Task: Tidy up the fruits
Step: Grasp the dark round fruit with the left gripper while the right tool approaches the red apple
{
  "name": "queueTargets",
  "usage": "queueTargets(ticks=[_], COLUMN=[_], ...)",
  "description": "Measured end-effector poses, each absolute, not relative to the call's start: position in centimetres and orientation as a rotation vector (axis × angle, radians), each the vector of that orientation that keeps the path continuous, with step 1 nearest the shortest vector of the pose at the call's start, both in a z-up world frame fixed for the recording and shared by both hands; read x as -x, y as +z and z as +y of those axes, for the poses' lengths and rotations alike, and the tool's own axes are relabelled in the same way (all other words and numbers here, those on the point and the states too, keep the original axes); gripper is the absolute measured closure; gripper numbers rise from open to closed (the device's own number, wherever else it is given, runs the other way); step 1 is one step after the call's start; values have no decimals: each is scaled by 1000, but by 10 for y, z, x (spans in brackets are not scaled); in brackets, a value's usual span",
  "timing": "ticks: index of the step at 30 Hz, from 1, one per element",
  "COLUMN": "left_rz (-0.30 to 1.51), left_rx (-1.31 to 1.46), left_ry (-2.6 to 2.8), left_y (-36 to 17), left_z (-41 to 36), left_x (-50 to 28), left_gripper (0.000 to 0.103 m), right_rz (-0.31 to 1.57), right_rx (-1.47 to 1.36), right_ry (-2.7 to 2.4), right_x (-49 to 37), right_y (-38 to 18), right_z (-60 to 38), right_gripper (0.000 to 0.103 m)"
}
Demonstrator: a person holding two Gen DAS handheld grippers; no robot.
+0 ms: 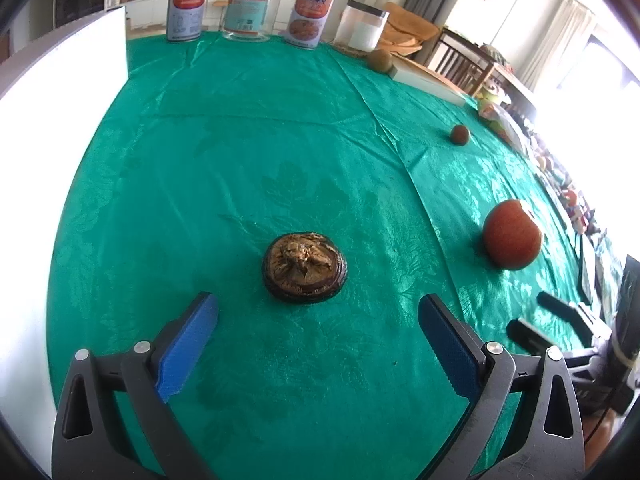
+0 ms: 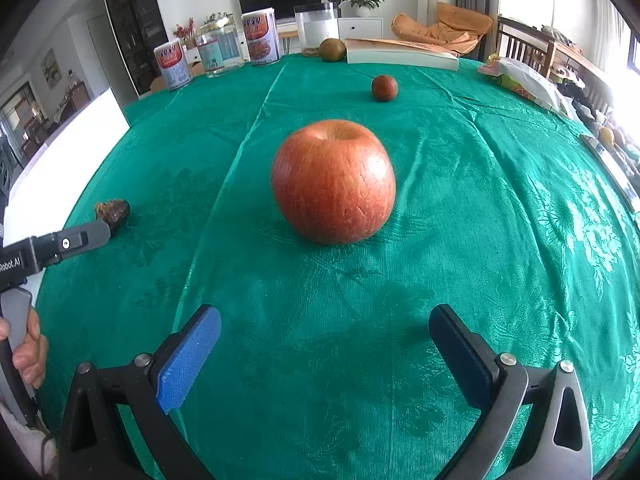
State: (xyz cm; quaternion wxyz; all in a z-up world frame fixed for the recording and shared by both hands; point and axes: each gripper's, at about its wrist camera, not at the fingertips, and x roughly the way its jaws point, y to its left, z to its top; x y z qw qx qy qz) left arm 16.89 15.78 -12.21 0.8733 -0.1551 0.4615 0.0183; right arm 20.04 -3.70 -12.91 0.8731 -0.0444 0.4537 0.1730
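Note:
A dark brown, shrivelled round fruit (image 1: 304,267) lies on the green tablecloth just ahead of my open left gripper (image 1: 318,312); it also shows in the right wrist view (image 2: 114,210). A red apple (image 2: 334,182) stands upright ahead of my open right gripper (image 2: 325,326); it also shows in the left wrist view (image 1: 512,235). A small reddish-brown fruit (image 2: 384,88) lies farther back, also in the left wrist view (image 1: 460,135). A green-brown kiwi-like fruit (image 2: 332,50) sits at the far edge by a book. Both grippers are empty.
Two labelled cans (image 1: 188,10) (image 1: 310,14), a glass jar (image 1: 250,8) and a clear container (image 1: 362,26) line the far edge. A white book (image 2: 400,54) and a plastic bag (image 2: 524,80) lie at the right. A white board (image 1: 60,120) stands at the left.

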Motion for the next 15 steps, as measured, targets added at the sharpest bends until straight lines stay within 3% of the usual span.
queueTargets(ticks=[5, 6, 7, 9, 13, 14, 15], left_rz=[996, 1001, 990, 981, 979, 970, 960], left_rx=[106, 116, 100, 104, 134, 148, 158], left_ry=[115, 126, 158, 158, 163, 162, 160], left_y=[-127, -128, -127, -126, -120, -118, -115], left_z=[136, 137, 139, 140, 147, 148, 149], left_x=[-184, -187, -189, -193, -190, -185, -181], left_gripper=[7, 23, 28, 56, 60, 60, 60], right_rz=[959, 968, 973, 991, 1057, 1096, 1142], right_rx=[35, 50, 66, 84, 150, 164, 157], right_ry=[402, 399, 400, 427, 400, 378, 372], right_x=[-215, -222, -229, -245, -279, -285, -290], right_y=[-123, -121, -119, -112, -111, -115, -120], right_z=[-42, -39, -36, -26, -5, -3, -4], right_gripper=[0, 0, 0, 0, 0, 9, 33])
